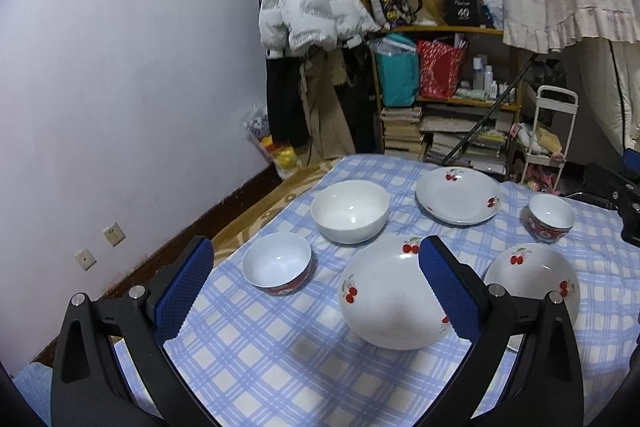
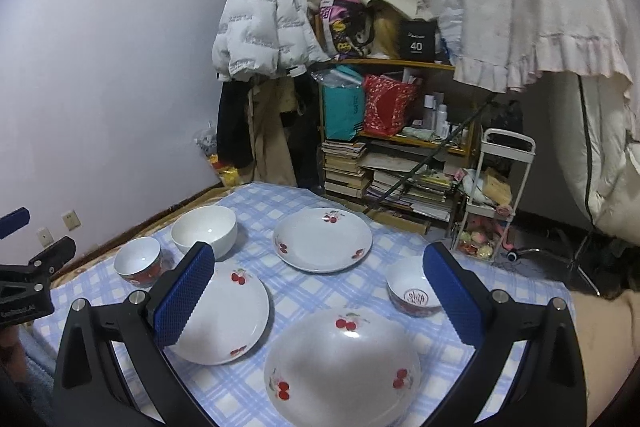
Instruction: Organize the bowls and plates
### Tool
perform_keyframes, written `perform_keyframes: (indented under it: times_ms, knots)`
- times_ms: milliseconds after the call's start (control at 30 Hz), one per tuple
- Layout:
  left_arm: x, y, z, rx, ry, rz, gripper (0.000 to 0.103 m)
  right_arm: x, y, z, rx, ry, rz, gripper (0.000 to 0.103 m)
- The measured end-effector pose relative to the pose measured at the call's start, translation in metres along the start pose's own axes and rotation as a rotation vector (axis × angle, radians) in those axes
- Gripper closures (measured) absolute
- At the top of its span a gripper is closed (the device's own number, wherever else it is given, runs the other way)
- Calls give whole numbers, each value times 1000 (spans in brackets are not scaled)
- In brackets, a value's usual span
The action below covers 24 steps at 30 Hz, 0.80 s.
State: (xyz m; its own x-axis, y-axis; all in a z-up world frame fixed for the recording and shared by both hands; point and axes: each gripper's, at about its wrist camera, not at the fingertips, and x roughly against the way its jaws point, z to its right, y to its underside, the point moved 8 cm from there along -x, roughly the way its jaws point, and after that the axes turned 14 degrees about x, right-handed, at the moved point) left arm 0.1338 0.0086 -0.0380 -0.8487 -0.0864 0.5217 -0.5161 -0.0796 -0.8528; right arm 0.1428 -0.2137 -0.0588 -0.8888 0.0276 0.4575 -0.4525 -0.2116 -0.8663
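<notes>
Both tongs stand apart, gripping nothing. The right tongs (image 2: 316,297) hover directly above the nearest white cherry-printed ceramic plate (image 2: 342,363) on the blue checked counter (image 2: 304,291), so they seem best placed; the left tongs (image 1: 316,291) face its twin plate (image 1: 390,295), just left.

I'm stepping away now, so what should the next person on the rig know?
Left gripper: open, holding nothing, above the checked tablecloth.
Right gripper: open, holding nothing.
Three cherry plates lie separately: near right, near left, far.
Plain white bowl and a red-patterned small bowl sit far left; another small bowl sits right.
Done: nothing stacked yet.
Left: stack the plates, then group the bowls.
</notes>
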Motion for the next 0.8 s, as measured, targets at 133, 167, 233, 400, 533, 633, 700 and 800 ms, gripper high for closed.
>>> perform_keyframes:
  times_ms: [133,167,233,400,533,633,700,800]
  knots:
    - [-21,-6,-3,11,-6,-67,2,-22,-14,-10,9,-13,-7,0]
    - [-25,-7,-3,12,-7,-77,2,-27,-15,-10,11,-14,-9,0]
    - [-38,-8,-3,18,-4,-109,2,-37,-20,-14,19,-16,-13,0]
    - [-59,2,-8,35,-6,-148,2,-62,-22,-27,24,-46,-35,0]
    - [-83,23,-9,77,5,-229,2,-81,-15,-37,36,-70,-62,6]
    - [-100,35,-7,82,5,-268,2,-97,-6,-46,51,-91,-98,10]
    - [-110,42,-5,69,8,-290,2,-108,2,-51,55,-107,-122,11]
    - [-124,50,-2,49,-7,-309,2,-123,13,-55,59,-128,-156,12]
